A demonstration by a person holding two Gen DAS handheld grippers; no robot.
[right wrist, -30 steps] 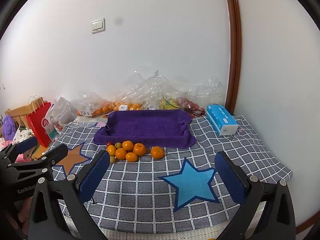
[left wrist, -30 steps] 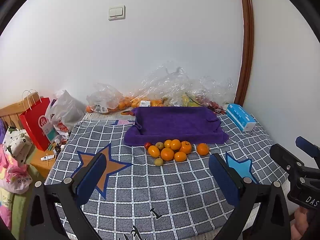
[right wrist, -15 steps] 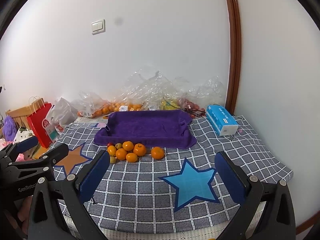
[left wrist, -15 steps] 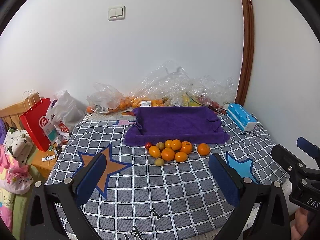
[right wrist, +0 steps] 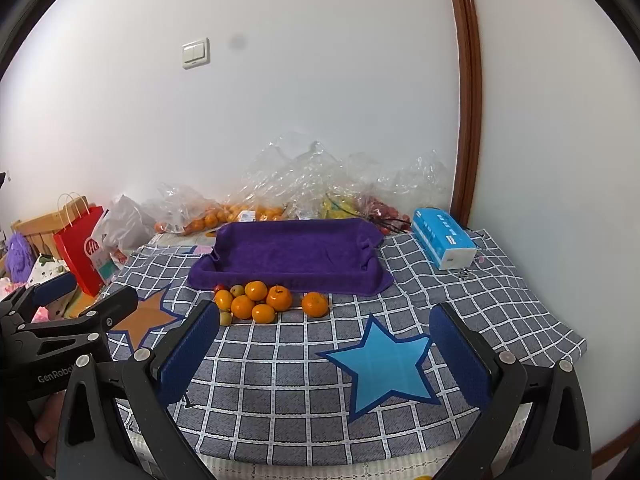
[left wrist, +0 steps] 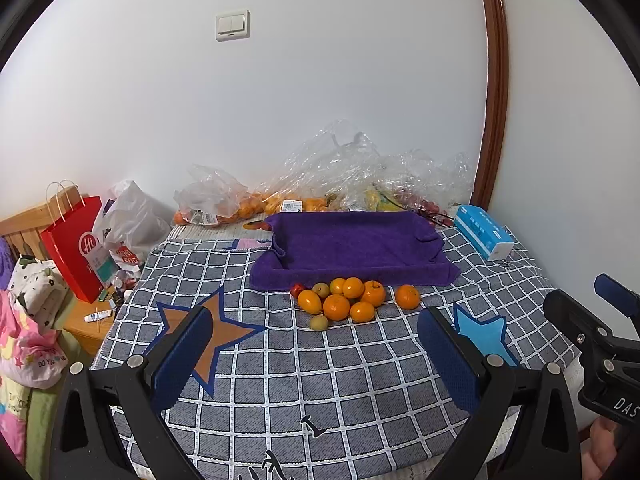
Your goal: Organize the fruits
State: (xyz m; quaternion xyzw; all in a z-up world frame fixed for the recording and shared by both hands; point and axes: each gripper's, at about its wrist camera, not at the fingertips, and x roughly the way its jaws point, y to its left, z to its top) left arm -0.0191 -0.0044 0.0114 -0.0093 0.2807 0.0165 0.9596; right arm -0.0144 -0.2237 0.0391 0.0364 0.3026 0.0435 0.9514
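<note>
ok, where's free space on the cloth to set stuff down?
Free: the checked cloth between the fruit pile and both grippers, around the blue star; also inside the purple tray. Crowded: along the wall, with plastic bags and the tissue box.

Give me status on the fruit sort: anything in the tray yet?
Nothing done: the purple tray looks empty. All loose fruit sits in a cluster on the cloth just in front of the tray, one orange slightly apart to the right. In hand: nothing; the left gripper and the right gripper are open, short of the fruit. Left: every piece.
</note>
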